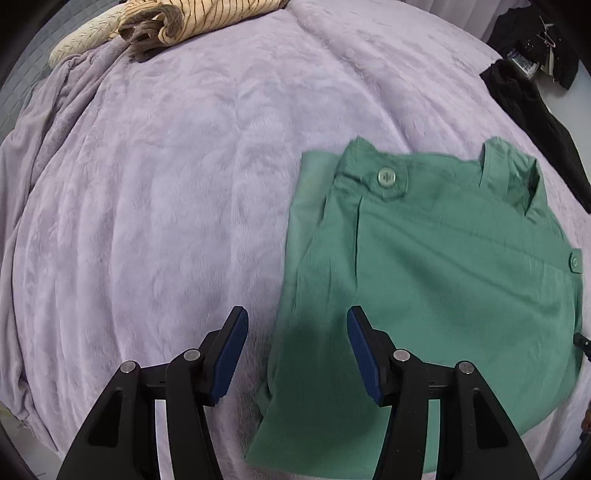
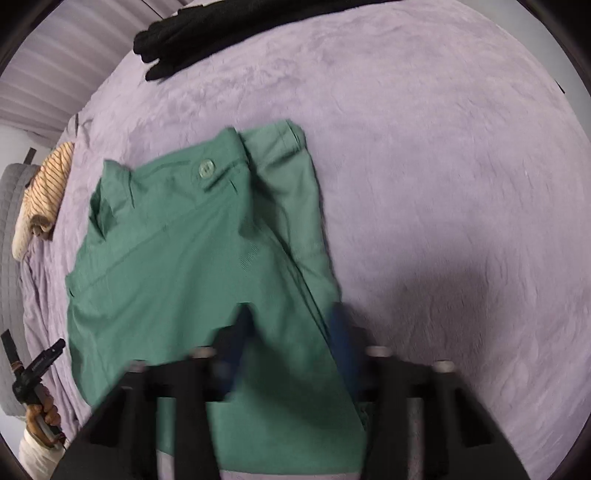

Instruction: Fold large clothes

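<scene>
Green trousers (image 1: 443, 266) lie folded on a purple fleece blanket (image 1: 166, 184), waistband and button (image 1: 386, 176) at the far end. My left gripper (image 1: 297, 325) hangs open above the trousers' left edge; one blue pad is over the blanket, the other over green cloth, and nothing is held. In the right wrist view the trousers (image 2: 192, 258) stretch away from my right gripper (image 2: 291, 325). It is blurred, its fingers stand apart above the near end of the cloth, and I see no pad pressing on it.
A striped beige garment (image 1: 192, 18) lies bunched at the blanket's far left edge. A black garment (image 1: 532, 110) lies along the right edge, also at the top of the right wrist view (image 2: 221, 26). A person's hand (image 2: 48, 413) shows at lower left.
</scene>
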`<state>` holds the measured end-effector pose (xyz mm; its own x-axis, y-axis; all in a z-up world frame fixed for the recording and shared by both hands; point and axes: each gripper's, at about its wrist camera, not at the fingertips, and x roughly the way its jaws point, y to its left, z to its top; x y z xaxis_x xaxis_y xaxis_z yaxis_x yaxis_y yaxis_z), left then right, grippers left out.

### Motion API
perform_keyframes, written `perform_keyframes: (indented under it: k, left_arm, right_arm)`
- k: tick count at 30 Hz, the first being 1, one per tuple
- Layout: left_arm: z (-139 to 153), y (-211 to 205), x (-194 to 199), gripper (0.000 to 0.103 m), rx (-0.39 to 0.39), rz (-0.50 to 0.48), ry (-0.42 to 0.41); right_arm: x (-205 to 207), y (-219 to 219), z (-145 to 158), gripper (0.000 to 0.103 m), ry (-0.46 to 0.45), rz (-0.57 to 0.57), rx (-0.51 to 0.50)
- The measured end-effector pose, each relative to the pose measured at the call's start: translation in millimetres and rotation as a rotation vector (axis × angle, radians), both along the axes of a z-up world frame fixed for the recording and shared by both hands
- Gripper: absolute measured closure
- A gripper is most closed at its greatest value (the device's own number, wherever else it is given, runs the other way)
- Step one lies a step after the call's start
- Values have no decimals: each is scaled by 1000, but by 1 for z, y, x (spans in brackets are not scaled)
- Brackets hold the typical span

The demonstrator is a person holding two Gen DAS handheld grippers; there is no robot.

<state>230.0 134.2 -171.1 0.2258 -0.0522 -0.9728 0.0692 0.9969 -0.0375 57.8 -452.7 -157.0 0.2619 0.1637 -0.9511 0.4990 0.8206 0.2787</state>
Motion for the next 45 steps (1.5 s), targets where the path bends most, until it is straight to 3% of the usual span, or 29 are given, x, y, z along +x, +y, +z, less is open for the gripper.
perform_keyframes:
  k: [2, 5, 7, 8, 13, 16, 17, 18, 19, 22, 26, 30, 35, 38, 40, 45]
  left_arm:
    - [-18, -3, -13, 46, 53, 0, 41]
    - [-31, 7, -24, 42, 51, 24, 63]
    - [-27, 12, -27, 42, 46, 30, 59]
    - [-23, 14, -29, 42, 55, 31, 56]
    - [-3, 19, -46, 42, 32, 28, 16]
    - [-20, 25, -54, 42, 76, 47, 52]
    - [-28, 30, -57, 35, 60, 61, 69]
    - [-35, 36, -58, 26, 52, 90, 84]
    - [-37, 40, -59, 23, 41, 107, 88]
    - [-34, 51, -65, 23, 6, 117, 92]
    - [-39, 64, -77, 23, 88, 120, 114]
    - [-47, 86, -93, 23, 93, 188, 163]
    - [-33, 78, -116, 23, 88, 137, 155]
    - [-22, 66, -123, 23, 79, 87, 147]
    - [-15, 49, -132, 23, 57, 55, 151]
    - [7, 26, -157, 23, 37, -16, 154]
  right_arm:
    - [-15, -2, -11, 97, 30, -23, -34]
    - [-29, -13, -16, 96, 13, -107, 25]
    - [-34, -15, -7, 77, 18, -142, 2]
    - [-37, -14, -1, 77, 15, -147, -14]
    - [-53, 25, 37, 77, -81, -40, -80]
    - [-59, 51, 34, 77, -65, 63, -86]
    - [-60, 55, 26, 77, -36, 73, -95]
    - [-60, 58, 17, 77, 0, 74, -102]
    - [-61, 56, 3, 78, 40, 62, -95]
    - [-73, 45, -15, 88, 50, 10, -37]
    - [-79, 44, -7, 89, 59, -15, -28]
    - [-87, 56, 4, 85, 70, -24, -24]
    - [-89, 74, 10, 84, 69, -23, 24]
    - [-84, 94, 13, 70, 66, -18, 56]
    - [-85, 110, 19, 48, 54, -7, 61]
    - [-80, 144, 28, 43, 47, 43, 85]
